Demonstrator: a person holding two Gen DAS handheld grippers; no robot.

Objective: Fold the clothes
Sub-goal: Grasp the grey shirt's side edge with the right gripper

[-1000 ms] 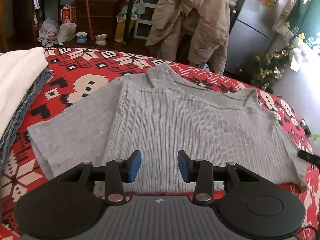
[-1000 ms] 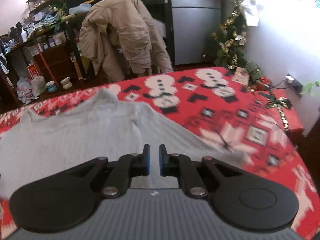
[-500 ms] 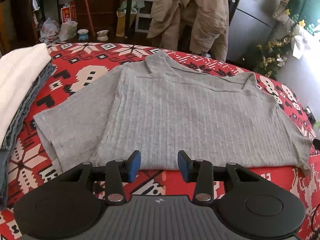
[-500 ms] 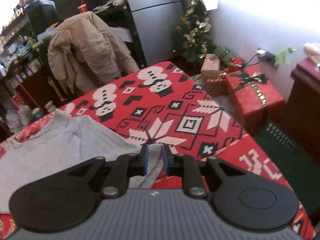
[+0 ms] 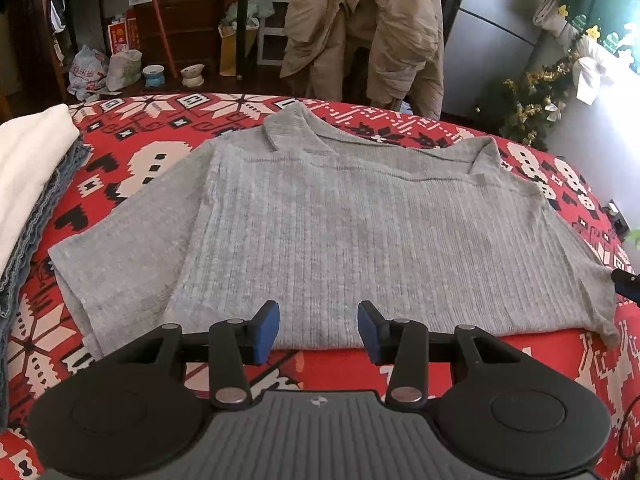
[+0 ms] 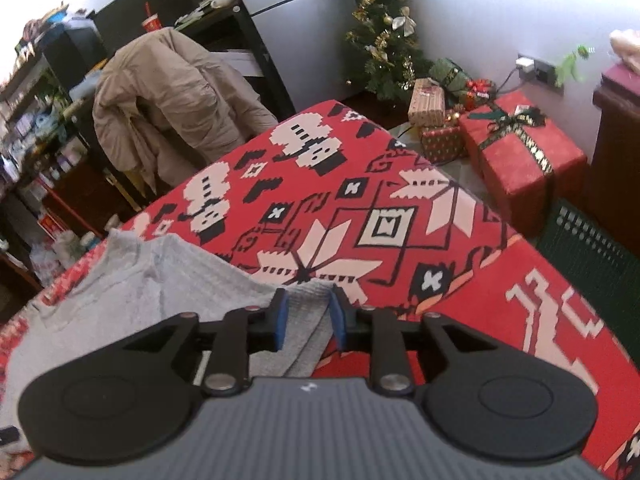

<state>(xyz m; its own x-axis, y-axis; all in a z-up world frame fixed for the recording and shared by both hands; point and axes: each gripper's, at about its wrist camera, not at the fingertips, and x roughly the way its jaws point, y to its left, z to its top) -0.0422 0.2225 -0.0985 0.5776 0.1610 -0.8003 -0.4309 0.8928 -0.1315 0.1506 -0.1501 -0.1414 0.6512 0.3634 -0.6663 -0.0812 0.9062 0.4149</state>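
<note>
loosening right tongs (image 6: 306, 322), seemingly off sleeve (image 6: 308, 308)

Shirt (image 5: 340, 232) is spread flat on the patterned cloth (image 5: 160, 160), collar at the far edge. Folded stack (image 5: 28, 168) is placed left of the shirt. Draped coat (image 5: 368, 24) is seen behind the shirt. Wrapped boxes (image 6: 516, 152), apparently on the floor, are located right of the shirt.
</note>
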